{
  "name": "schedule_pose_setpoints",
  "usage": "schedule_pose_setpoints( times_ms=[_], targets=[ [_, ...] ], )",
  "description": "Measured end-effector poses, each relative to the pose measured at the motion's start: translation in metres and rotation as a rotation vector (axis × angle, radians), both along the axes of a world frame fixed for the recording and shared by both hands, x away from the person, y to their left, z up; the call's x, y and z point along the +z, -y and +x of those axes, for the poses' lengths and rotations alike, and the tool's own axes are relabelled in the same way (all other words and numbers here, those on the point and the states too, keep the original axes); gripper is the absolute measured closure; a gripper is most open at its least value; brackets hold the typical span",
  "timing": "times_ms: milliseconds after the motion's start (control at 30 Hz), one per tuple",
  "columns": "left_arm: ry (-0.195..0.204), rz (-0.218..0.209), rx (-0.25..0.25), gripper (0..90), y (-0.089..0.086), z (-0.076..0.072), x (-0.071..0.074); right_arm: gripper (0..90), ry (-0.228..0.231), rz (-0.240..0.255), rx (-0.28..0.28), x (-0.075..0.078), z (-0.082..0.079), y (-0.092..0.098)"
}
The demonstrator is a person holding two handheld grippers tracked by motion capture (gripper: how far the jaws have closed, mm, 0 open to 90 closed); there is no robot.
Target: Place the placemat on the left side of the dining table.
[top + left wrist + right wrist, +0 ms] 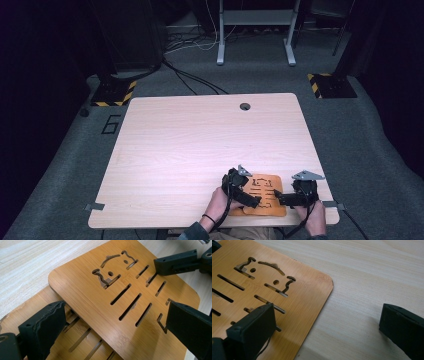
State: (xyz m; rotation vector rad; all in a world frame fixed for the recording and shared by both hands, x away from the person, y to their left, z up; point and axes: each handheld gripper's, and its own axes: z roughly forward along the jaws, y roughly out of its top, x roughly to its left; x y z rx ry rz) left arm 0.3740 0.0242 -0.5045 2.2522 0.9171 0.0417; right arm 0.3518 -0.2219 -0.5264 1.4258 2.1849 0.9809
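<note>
Two wooden boards lay stacked on the table (200,140), close to its near edge and toward the right side. The top board (100,295) sat a bit off from the bottom board (37,302), so a strip of the bottom one stuck out on one side. Both grippers were right at the boards. The left gripper (113,322) had its jaws spread wide, one jaw over the bottom board's strip and the other at the far side of the top board, and it held nothing. The right gripper (327,325) was spread wide too, with one jaw over the top board and the other over bare table beside it, and it held nothing. In the left gripper view, one jaw of the right gripper rested at a slot near the top board's edge.

The boards were flat, golden brown bamboo with round corners. The top board had a little bear face cut through it, with ears, two eye holes and a curved head line. Below the face ran rows of long thin slots. The bottom board had long slots as well.

Most of the table was bare pale wood beyond the boards. A small round hole (244,106) sat near the far edge
</note>
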Motion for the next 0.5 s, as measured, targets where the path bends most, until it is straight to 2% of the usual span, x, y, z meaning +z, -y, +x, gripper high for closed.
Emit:
schedule_pose_setpoints(
  times_ms=[67, 100, 167, 233, 400, 500],
  targets=[
    [0.002, 0.001, 0.011, 7.4, -0.0002, -0.0002, 0.0002, 0.0, 0.0, 0.0, 0.001, 0.0, 0.0, 0.0001],
    [0.024, 0.021, 0.029, 10.1, 0.0003, -0.0017, 0.0007, 0.0, 0.0, -0.001, 0.002, 0.0, -0.0001, 0.0],
    [0.029, 0.036, 0.03, 10.0, 0.0023, -0.0023, 0.0008, 0.0, 0.0, -0.001, 0.001, -0.0001, -0.0001, -0.0001],
    [0.03, 0.034, 0.036, 9.0, 0.0035, -0.0025, 0.0005, 0.0, 0.0, 0.0, 0.001, 0.0, -0.0001, -0.0002],
    [-0.003, 0.005, 0.035, 8.7, 0.0006, 0.0007, 0.0018, 0.0, 0.001, -0.001, 0.001, 0.0, -0.0001, -0.0001],
    [-0.048, -0.05, 0.052, 10.8, -0.005, 0.0044, 0.0028, 0.0, 0.001, 0.001, 0.001, 0.0, -0.0001, -0.0001]
  ],
)
